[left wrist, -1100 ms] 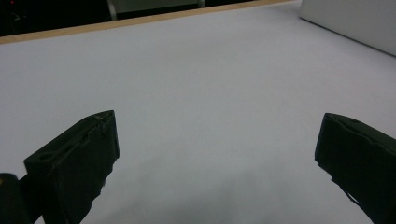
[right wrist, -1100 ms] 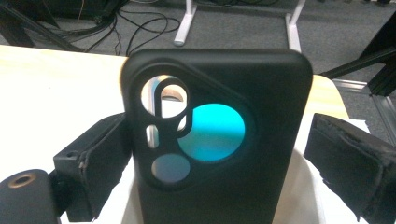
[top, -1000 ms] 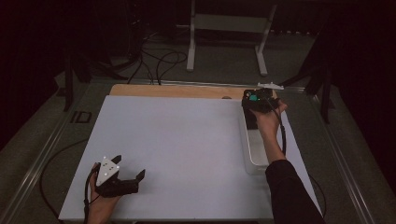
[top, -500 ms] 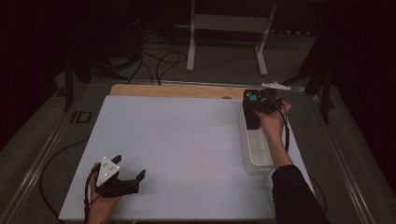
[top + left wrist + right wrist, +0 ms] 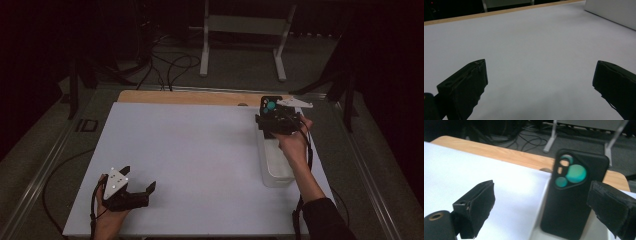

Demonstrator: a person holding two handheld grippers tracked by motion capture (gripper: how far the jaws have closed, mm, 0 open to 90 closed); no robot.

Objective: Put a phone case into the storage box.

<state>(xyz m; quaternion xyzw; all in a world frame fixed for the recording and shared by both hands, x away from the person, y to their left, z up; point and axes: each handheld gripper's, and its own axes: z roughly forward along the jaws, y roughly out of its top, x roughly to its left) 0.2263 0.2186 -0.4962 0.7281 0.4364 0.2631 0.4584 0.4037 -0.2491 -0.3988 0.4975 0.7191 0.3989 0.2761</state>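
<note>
At the left, the left gripper [image 5: 131, 191] rests low on the white table sheet [image 5: 200, 160], near the person's edge. Its jaws stand wide apart with nothing between them, and in the left gripper view there is only bare sheet ahead of it. It is well apart from the work.

Further right, at the far right side of the table, a long white tray [image 5: 274, 165] lies with its long side running away from the person. At its far end a black phone case [image 5: 574, 195] stands upright, with the teal-coloured camera cutouts at the top, so its long axis is vertical.

The right gripper [image 5: 544, 207] is just at the case. Its jaws are wide and hold nothing; the case stands just ahead of them, nearer to the right jaw. The right hand [image 5: 292, 142] is clearly the nearer one, so I judge it will grasp the case across its width.
</note>
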